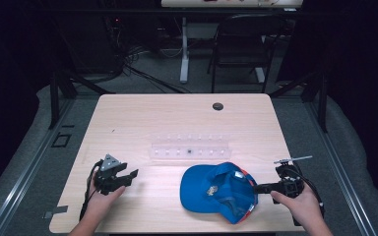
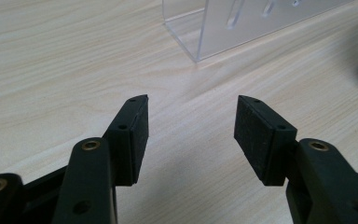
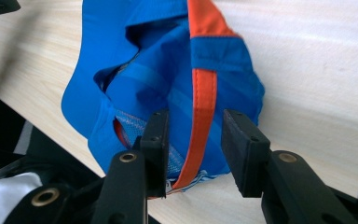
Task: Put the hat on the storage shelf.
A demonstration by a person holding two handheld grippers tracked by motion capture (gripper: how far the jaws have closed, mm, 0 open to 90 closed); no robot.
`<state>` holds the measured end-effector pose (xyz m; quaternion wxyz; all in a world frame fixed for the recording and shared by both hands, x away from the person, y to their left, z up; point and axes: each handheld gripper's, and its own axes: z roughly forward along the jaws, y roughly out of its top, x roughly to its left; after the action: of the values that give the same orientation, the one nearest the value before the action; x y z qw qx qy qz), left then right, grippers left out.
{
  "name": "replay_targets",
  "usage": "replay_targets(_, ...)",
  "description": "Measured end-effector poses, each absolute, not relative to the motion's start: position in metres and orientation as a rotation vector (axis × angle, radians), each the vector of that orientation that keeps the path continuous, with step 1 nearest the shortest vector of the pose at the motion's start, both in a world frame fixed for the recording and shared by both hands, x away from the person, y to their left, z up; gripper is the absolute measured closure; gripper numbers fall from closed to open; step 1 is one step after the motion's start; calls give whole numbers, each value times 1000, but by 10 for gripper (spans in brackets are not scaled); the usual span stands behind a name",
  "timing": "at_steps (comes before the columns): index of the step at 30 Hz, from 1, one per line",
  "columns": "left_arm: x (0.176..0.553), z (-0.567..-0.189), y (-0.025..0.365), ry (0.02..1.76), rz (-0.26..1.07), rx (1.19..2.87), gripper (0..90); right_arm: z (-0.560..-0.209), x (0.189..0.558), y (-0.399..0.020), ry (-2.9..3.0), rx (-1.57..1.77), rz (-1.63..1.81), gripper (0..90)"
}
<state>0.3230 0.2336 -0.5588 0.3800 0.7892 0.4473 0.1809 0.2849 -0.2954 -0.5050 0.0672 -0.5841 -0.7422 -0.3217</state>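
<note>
A blue cap point(image 1: 216, 189) with an orange strap lies crumpled near the table's front edge, right of centre. My right gripper point(image 1: 258, 188) reaches in from the right to the cap's rear. In the right gripper view its jaws point(image 3: 193, 116) stand apart around the orange strap point(image 3: 204, 93) and blue fabric point(image 3: 158, 70). The left pad touches cloth and the right pad is clear of it. My left gripper point(image 1: 130, 177) rests low at the front left, well apart from the cap. Its jaws point(image 2: 192, 100) are open over bare wood with nothing between them.
A clear plastic rack point(image 1: 189, 146) with a row of small pegs stands mid-table, just beyond the cap; its corner point(image 2: 242, 23) is ahead of the left gripper. The wooden table point(image 1: 152, 113) has a cable hole point(image 1: 218, 106) at the back. A black chair point(image 1: 241, 44) stands behind.
</note>
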Motion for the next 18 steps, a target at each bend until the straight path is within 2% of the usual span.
replay_targets(11, 323, -559, 233, 1139, 464, 2018, 454, -524, 288, -296, -2171, -1743, -955, 638)
replay_targets(18, 323, -558, 234, 1143, 469, 2008, 453, -523, 287, -295, -2115, -1713, -969, 665)
